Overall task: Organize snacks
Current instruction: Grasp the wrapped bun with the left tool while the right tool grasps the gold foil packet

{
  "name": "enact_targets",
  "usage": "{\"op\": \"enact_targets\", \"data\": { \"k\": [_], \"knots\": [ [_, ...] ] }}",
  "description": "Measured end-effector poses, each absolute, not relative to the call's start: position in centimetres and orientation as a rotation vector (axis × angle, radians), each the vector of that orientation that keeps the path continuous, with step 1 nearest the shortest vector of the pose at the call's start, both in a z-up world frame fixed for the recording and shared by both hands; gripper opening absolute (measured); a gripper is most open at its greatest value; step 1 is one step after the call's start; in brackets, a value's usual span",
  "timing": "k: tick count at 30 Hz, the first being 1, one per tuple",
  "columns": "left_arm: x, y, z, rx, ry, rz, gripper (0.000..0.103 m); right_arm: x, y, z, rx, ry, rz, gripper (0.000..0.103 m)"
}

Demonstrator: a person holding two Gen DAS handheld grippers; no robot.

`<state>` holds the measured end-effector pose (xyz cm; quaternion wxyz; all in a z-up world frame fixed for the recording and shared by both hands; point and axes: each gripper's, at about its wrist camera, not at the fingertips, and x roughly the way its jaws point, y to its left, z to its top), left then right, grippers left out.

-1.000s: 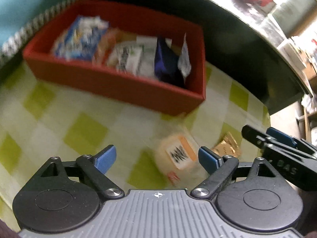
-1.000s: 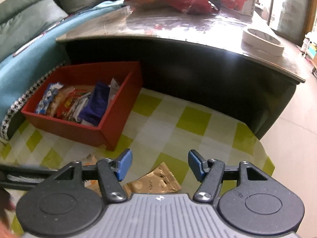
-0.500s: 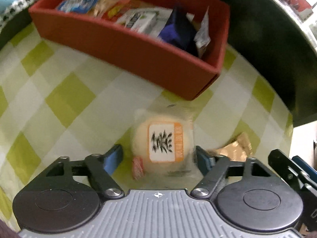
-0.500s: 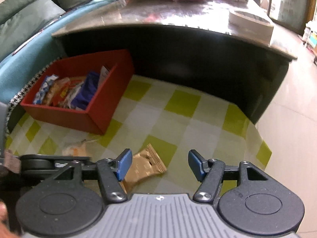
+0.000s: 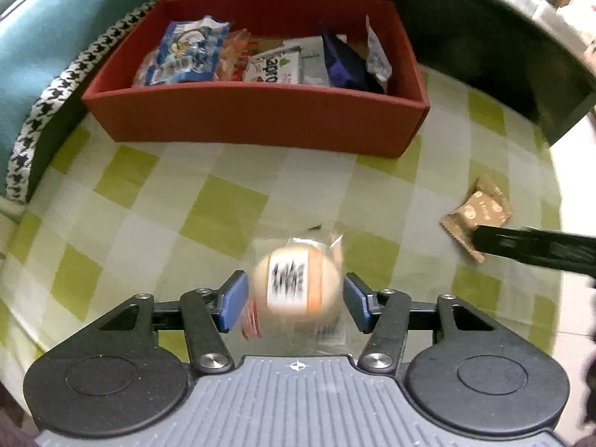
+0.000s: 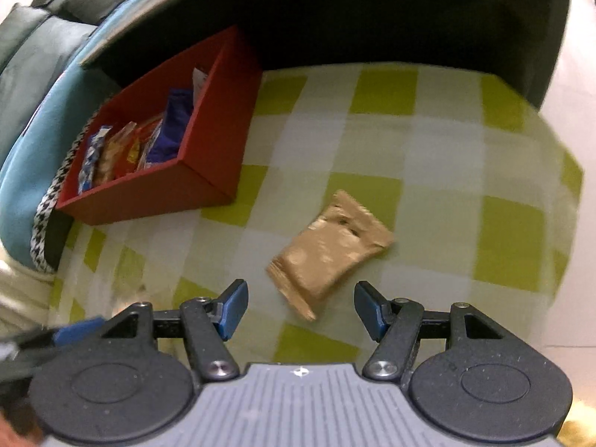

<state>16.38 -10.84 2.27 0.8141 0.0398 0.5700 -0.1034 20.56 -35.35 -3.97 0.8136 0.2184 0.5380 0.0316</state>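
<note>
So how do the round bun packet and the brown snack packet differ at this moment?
The round bun packet is pale, domed and clear-wrapped with a white label; the brown snack packet is flat, opaque and rectangular. The bun packet sits between the left gripper fingers, which have just been closing onto it; the brown packet lies loose on the checked cloth, ahead of the open right gripper. Both remain outside the red box.
</note>
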Motion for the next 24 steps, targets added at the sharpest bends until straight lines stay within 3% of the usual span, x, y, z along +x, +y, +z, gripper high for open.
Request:
{"op": "enact_targets", "data": {
  "k": [1,7,12,18,24],
  "knots": [
    [16.4,-10.6,2.6,0.058,1.215,-0.233,0.061,21.2,-34.9,-3.9,0.469,1.139,0.055,0.073],
    [17.2,-9.9,1.8,-0.014,1.223,-0.266,0.066,23.4,-31.9,-3.9,0.290,1.109,-0.018,0.075],
    [18.2,-8.9,0.9,-0.097,1.263,-0.234,0.077,23.8,-29.5,-4.3,0.007,1.095,-0.048,0.068],
    [18.0,-9.6,-0.1,-0.070,1.263,-0.197,0.081,22.3,-30.7,-4.0,-0.010,1.096,-0.002,0.046],
    [17.9,-10.5,-2.0,-0.038,1.293,-0.132,0.078,21.2,-31.3,-3.6,-0.006,1.097,0.030,0.044]
  ]
}}
